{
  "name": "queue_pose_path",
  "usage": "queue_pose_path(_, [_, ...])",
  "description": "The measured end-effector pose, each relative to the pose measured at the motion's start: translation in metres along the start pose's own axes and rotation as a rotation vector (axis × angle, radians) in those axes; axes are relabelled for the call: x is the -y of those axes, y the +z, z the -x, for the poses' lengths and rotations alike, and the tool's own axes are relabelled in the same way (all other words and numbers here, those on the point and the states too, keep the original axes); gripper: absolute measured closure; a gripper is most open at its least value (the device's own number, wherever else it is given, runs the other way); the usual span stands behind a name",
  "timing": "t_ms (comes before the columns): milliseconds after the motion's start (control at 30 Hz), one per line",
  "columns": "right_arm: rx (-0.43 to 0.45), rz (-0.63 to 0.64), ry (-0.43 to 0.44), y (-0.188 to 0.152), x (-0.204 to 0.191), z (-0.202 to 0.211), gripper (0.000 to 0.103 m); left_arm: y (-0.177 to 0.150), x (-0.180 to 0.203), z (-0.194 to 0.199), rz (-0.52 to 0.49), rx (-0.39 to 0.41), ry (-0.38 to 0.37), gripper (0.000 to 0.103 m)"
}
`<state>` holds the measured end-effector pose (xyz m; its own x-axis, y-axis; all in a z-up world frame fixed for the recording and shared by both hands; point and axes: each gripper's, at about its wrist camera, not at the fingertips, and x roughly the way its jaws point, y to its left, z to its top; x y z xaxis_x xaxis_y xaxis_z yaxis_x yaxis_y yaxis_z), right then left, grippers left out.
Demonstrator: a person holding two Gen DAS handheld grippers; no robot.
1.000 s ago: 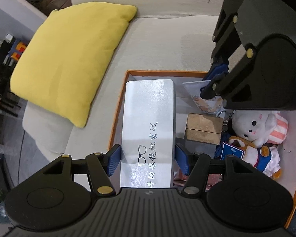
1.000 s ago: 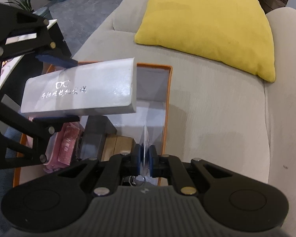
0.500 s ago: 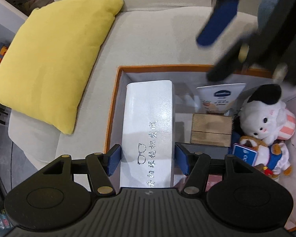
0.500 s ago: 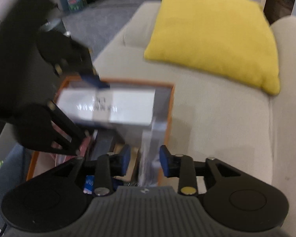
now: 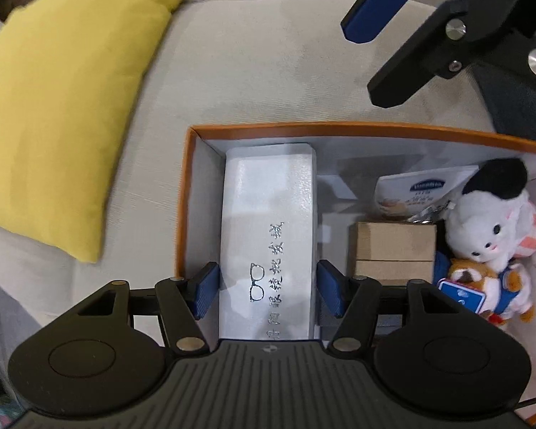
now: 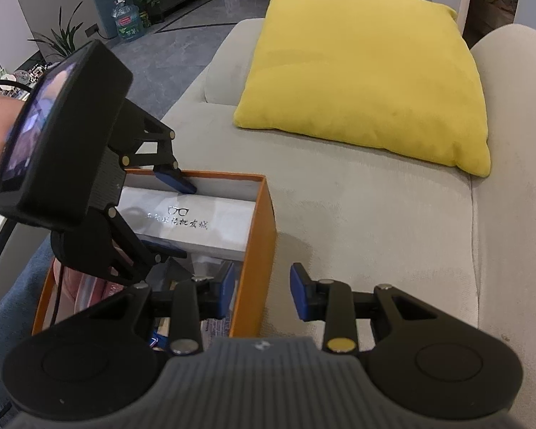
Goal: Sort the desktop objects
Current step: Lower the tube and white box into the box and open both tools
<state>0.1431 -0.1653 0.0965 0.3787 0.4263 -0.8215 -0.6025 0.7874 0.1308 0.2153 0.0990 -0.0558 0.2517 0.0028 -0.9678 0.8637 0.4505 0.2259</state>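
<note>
A white glasses case (image 5: 268, 243) with silver lettering lies along the left side of an orange-rimmed box (image 5: 184, 193) on the sofa. My left gripper (image 5: 266, 287) has its blue pads on either side of the case, closed on it. In the right wrist view the case (image 6: 193, 221) shows inside the box (image 6: 264, 236), held by the left gripper (image 6: 171, 211). My right gripper (image 6: 262, 291) is open and empty above the box's right wall. It also shows at the top right of the left wrist view (image 5: 386, 43).
The box also holds a wooden block (image 5: 395, 250), a snack packet (image 5: 418, 193), a white plush (image 5: 489, 225) and a smaller plush (image 5: 482, 293). A yellow cushion (image 5: 64, 107) (image 6: 368, 64) lies on the beige sofa seat (image 6: 375, 221).
My right gripper let go of the snack packet, opened and rose out of the box. My left gripper lowered the glasses case down into the box's left side.
</note>
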Motion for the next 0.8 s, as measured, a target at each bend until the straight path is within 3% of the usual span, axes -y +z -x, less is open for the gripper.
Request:
queue_pose_path(333, [-0.007,-0.042,0.031,0.004,0.016,-0.011,0.067,0.005,-0.007,-0.007,0.0,-0.058,-0.052,0.034])
queue_pose_path(800, [0.0,-0.063,0.049,-0.001,0.022,-0.013,0.067,0.009,-0.002,-0.009,0.019,-0.065,-0.017,0.033])
